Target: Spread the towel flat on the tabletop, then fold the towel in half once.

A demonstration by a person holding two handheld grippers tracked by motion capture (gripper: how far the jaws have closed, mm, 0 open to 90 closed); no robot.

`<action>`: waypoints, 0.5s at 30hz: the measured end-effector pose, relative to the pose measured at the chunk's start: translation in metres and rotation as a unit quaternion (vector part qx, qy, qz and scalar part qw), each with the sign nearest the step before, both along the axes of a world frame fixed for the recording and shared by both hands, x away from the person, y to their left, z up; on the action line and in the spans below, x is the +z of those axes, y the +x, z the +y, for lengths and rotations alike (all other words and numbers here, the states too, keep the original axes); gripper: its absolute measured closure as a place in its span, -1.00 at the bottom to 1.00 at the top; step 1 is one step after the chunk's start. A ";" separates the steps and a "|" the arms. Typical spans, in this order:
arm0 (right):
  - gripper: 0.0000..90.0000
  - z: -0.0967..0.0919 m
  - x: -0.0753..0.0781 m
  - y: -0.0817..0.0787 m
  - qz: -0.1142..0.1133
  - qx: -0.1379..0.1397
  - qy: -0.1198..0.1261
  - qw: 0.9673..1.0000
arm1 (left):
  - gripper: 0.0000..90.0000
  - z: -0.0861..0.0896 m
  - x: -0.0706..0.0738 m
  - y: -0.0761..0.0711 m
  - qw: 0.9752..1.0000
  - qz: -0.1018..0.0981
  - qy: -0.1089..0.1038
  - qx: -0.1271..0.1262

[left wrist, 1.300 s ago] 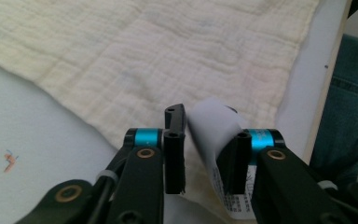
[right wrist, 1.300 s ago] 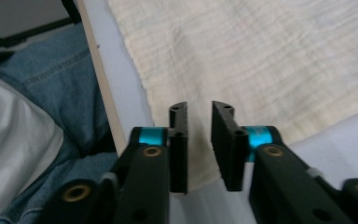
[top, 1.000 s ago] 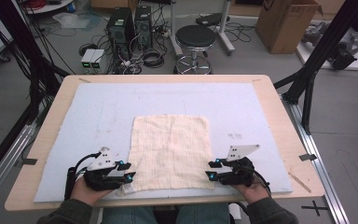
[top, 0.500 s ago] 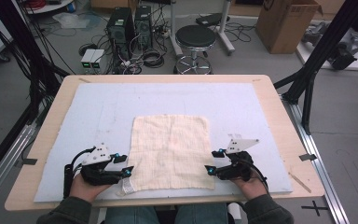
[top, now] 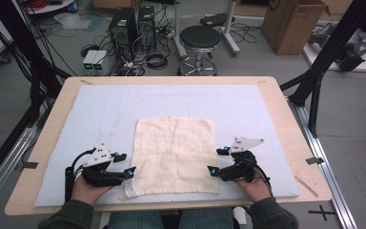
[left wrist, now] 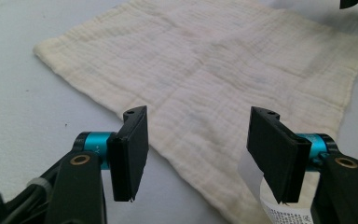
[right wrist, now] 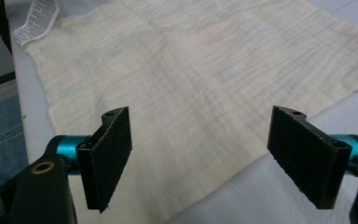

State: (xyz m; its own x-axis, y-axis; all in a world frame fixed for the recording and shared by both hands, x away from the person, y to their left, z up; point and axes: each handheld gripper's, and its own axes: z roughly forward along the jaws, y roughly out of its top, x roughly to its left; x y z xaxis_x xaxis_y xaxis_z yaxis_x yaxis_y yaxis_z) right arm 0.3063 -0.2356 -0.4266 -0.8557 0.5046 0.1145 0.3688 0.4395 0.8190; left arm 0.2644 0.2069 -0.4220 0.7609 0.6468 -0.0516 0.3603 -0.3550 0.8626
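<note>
A cream muslin cloth [top: 176, 155] lies spread flat, one layer, on the pale blue mat [top: 100, 109], a little toward 6 o'clock from the table's middle. Its near edge runs close to the mat's front edge, and a white care label [top: 129, 190] sticks out at its 7 o'clock corner.

The change is in the tongs. A second ago both pairs sat at the cloth's two near corners; now the left gripper [top: 124, 164] stands just off the cloth's 8 o'clock side and the right gripper [top: 213, 162] just off its 4 o'clock side, and the jaws of both have just been opening. In the left gripper view the left gripper [left wrist: 198, 156] has its black pads [left wrist: 130, 149] well apart, with cloth lying flat on the mat beyond and below them and nothing pinched. In the right gripper view the right gripper [right wrist: 214, 161] is the same: jaws wide apart, fabric lying flat under the gap, no fold lifted.

My reading is that the cloth has been let go, so a spreading or smoothing step looks finished. The fabric sits square and almost free of wrinkles. If a fold comes next, each gripper would need to come back onto a near corner; the label corner at 7 o'clock is slightly rumpled and could slip.
</note>
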 end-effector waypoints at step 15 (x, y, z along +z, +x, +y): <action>-0.53 -0.001 0.001 -0.001 -0.002 -0.003 -0.001 1.000 | -0.15 -0.001 0.001 -0.001 1.000 -0.003 0.010 -0.006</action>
